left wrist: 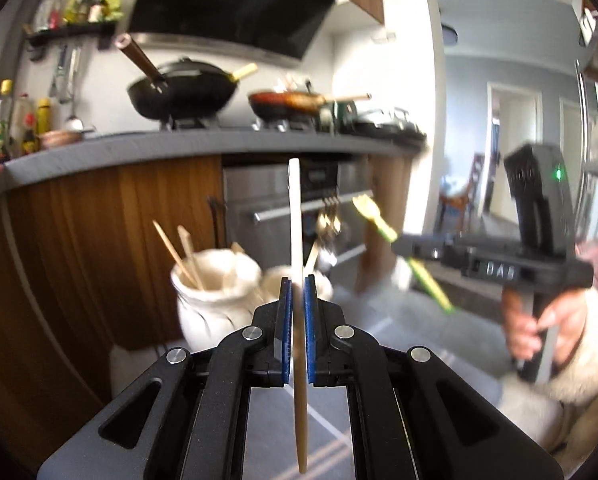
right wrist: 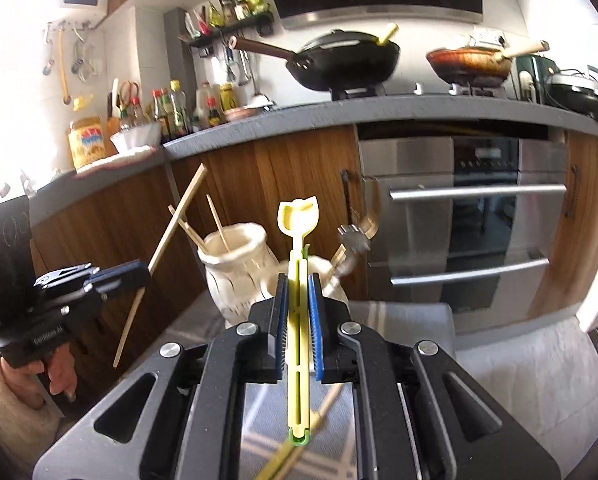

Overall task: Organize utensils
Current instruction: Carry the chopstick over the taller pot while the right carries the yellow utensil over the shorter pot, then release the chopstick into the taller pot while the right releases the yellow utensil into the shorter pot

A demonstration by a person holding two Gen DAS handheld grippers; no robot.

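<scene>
Your left claw (left wrist: 298, 284) pinches a pale wooden stick (left wrist: 295, 216) upright, while your right claw (right wrist: 298, 280) pinches a yellow-green plastic utensil (right wrist: 298, 264). Both hang above a cream ribbed jar (right wrist: 239, 276) holding a few wooden sticks (right wrist: 215, 220); a second jar (left wrist: 283, 280) just beside it holds metal forks (right wrist: 353, 240). Behind stand wooden cabinets (right wrist: 259, 176), an oven (right wrist: 479, 216) and a grey bench (right wrist: 379, 110) carrying a black wok (right wrist: 347, 60).

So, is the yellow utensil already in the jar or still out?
Out: the right gripper holds the yellow utensil in the air, before the jar.
</scene>
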